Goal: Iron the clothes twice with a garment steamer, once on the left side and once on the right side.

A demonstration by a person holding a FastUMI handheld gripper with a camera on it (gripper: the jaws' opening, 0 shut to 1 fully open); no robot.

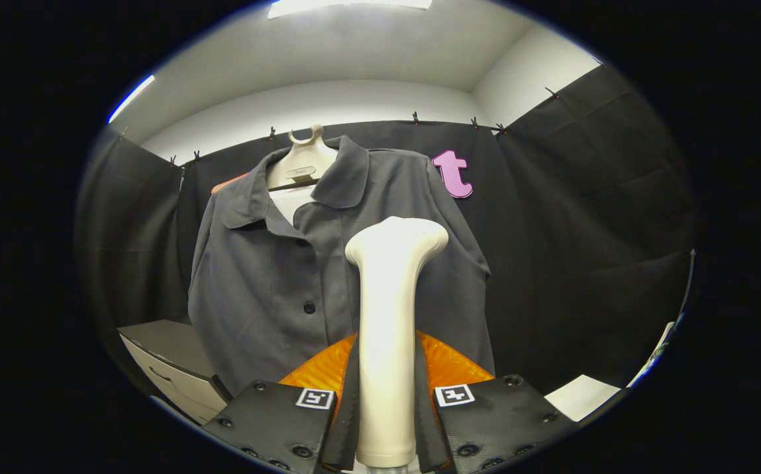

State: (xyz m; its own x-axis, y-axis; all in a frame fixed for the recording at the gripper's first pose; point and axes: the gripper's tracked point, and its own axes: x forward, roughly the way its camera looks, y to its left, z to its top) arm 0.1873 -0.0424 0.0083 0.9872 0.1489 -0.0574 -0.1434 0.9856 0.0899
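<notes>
A grey button-front shirt [268, 276] hangs on a pale hanger [301, 161] against the booth's black cloth wall. A cream garment steamer [387, 316] stands upright between my fingers, and my gripper [386, 401] is shut on its handle. The steamer's wide head [397, 238] is up in front of the shirt's right half, beside the button placket [308, 307]. I cannot tell whether the head touches the fabric.
A grey cabinet with a drawer [170, 365] stands low to the left of the shirt. A white surface [581, 395] lies low on the right. Black cloth walls [591, 250] close in behind and to the right of the shirt.
</notes>
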